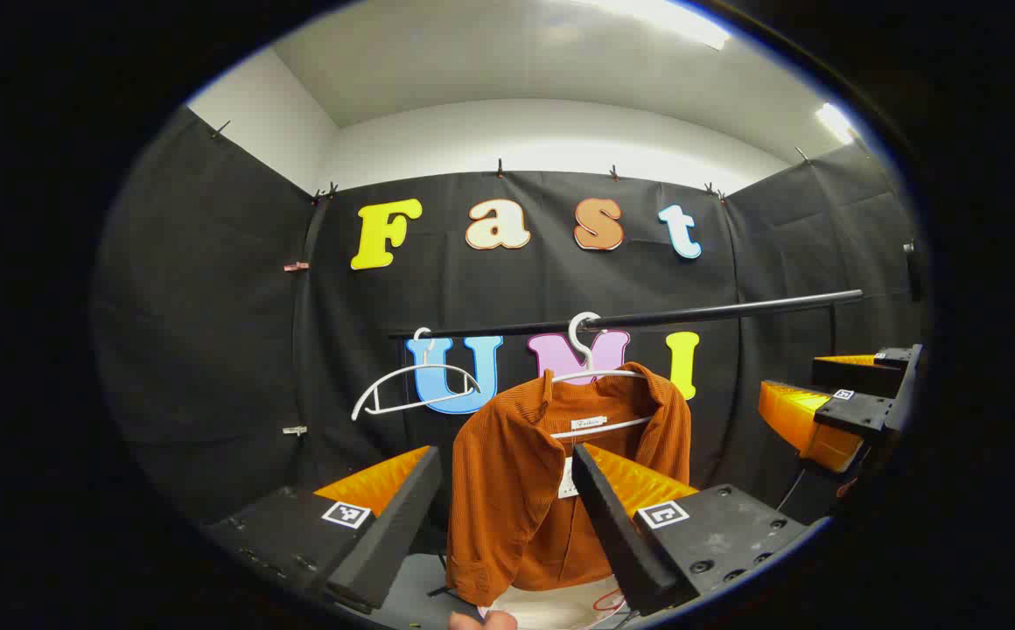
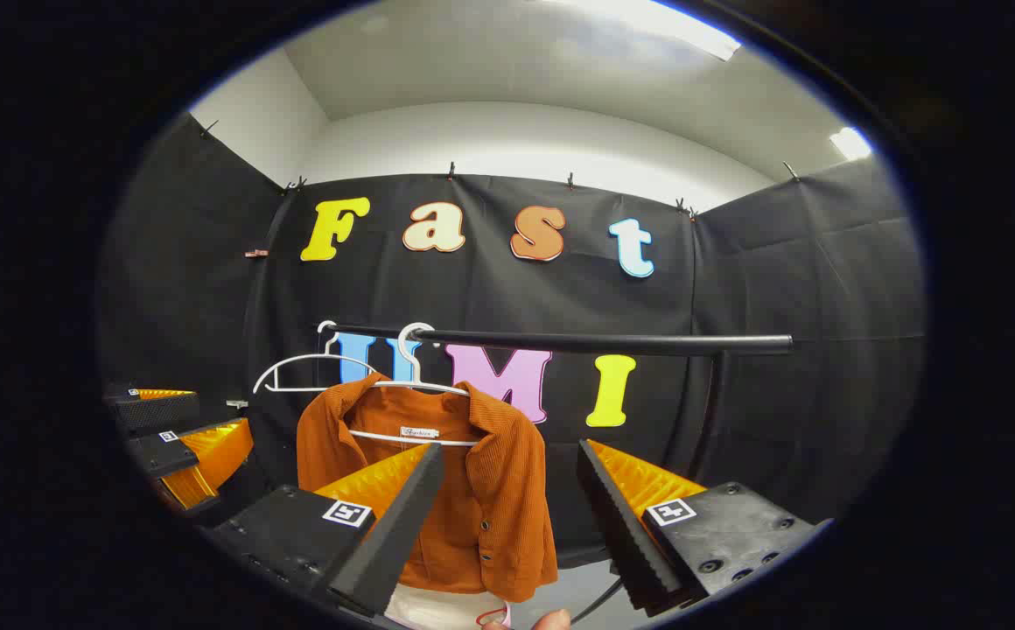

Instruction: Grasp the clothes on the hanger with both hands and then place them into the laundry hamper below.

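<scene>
Black cloth walls close the booth on three sides, with white wall and a lit ceiling above them. A dark rail (image 1: 630, 319) runs across in front of the back cloth, and everything in play hangs from it. Toward the rail's left end hangs an empty white hanger (image 1: 411, 385). Just beside it, nearer the rail's middle, a second white hanger (image 1: 595, 372) carries the orange shirt (image 1: 516, 472), collar spread and front falling straight down.

The left gripper (image 1: 507, 516) has its fingers spread apart with nothing between them; the shirt lies in the gap but beyond the tips, untouched. The right gripper (image 2: 507, 516) is likewise spread and empty, with the shirt's right edge showing in the gap, apart from the tips. Neither hold is made yet.

Below the shirt's hem a pale rim shows, probably the laundry hamper (image 1: 560, 608), though too little of it shows to be sure. A strip of grey floor shows beside it.

The likely trouble is the hanger. If the fingers close on the shoulders with the hanger bar inside the pinch, pulling down would drag the hook along or off the rail. A shallow pinch on the ribbed cloth could slip. Uneven pulls could leave one shoulder caught on the hanger, and the neighbouring empty hanger could be knocked.
</scene>
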Demonstrator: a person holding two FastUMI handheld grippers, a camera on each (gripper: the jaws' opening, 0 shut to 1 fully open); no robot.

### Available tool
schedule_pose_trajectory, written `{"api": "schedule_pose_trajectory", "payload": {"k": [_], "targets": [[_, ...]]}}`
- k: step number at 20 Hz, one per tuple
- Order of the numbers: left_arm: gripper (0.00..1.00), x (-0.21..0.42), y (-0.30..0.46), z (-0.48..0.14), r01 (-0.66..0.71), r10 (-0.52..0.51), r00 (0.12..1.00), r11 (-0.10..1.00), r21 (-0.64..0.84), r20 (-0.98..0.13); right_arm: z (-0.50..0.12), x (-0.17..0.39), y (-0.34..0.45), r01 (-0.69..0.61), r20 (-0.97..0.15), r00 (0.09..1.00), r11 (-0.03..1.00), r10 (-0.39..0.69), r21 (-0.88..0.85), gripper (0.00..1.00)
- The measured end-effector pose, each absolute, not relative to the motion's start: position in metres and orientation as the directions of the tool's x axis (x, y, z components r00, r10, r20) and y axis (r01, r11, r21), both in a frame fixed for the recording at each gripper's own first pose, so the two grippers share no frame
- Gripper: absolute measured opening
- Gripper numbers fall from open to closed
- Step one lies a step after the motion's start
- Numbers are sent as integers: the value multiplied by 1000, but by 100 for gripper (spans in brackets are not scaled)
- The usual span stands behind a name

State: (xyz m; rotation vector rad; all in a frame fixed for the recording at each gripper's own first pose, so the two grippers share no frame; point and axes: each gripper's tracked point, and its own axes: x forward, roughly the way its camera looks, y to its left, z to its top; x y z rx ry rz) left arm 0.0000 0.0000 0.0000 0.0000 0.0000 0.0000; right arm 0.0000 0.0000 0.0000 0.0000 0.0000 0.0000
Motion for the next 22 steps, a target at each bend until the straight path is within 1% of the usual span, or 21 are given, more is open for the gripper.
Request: {"api": "schedule_pose_trajectory", "payload": {"k": [1, 2, 3, 4, 14, 21, 22], "targets": [[95, 0, 0, 1, -1, 1, 1000, 1000, 1, 1, 1, -1, 1, -2, 1, 1000, 1000, 2, -3, 98], [95, -1, 0, 1, -1, 1, 1000, 1000, 0, 1, 0, -2, 1, -4, 2, 1000, 1000, 4, -6, 98], [92, -2, 0, 2, -1, 1, 1000, 1000, 0, 2, 1, -3, 1, -5, 4, 1000, 1000, 5, -8, 98], [95, -3, -1, 1, -1, 1, 1000, 1000, 0, 4, 1, -4, 0, -5, 4, 1000, 1000, 5, -8, 98], [95, -8, -3, 1, 1, -1, 1000, 1000, 0, 0, -1, -10, -3, 0, 1, 1000, 1000, 0, -5, 98], [95, 6, -10, -7, 17, -17, 1000, 1000, 5, -11, -6, -1, -1, -10, 8, 1000, 1000, 10, -7, 98], [97, 12, -14, -12, 25, -25, 999, 1000, 7, -19, -8, 5, 1, -16, 14, 1000, 1000, 16, -8, 98]]}}
